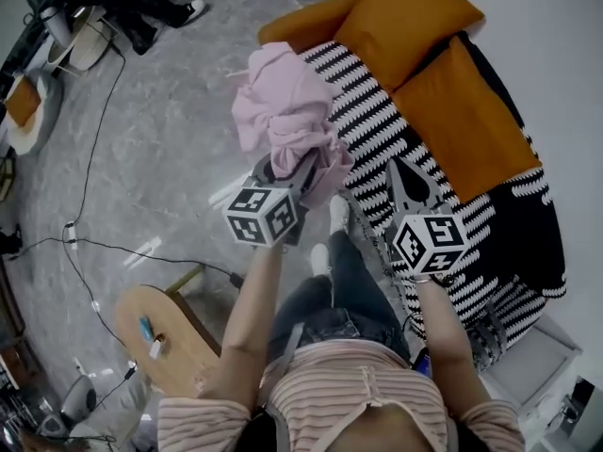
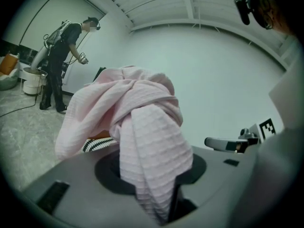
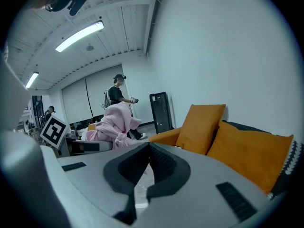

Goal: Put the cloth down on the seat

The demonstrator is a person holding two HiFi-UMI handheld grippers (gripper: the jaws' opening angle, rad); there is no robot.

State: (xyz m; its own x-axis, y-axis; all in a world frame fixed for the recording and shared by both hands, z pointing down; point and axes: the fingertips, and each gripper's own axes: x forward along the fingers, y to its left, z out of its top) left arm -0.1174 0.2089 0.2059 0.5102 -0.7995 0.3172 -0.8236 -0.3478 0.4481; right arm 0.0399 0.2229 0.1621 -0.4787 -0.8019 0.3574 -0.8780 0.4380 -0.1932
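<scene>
A crumpled pink cloth (image 1: 287,111) hangs bunched above the floor at the left edge of the sofa. My left gripper (image 1: 300,173) is shut on it. In the left gripper view the cloth (image 2: 142,127) fills the space between the jaws and hides their tips. The seat (image 1: 377,130) has a black-and-white striped cover and lies just right of the cloth. My right gripper (image 1: 399,169) hovers over the striped seat. It is shut (image 3: 148,145), its tips meeting with nothing between them. From that gripper's view the cloth (image 3: 115,125) appears to the left.
Two orange cushions (image 1: 415,17) (image 1: 466,121) lean on the sofa back. A round wooden side table (image 1: 160,332) with small items stands at lower left, and a cable (image 1: 94,243) runs over the grey floor. Another person (image 2: 61,61) stands far off.
</scene>
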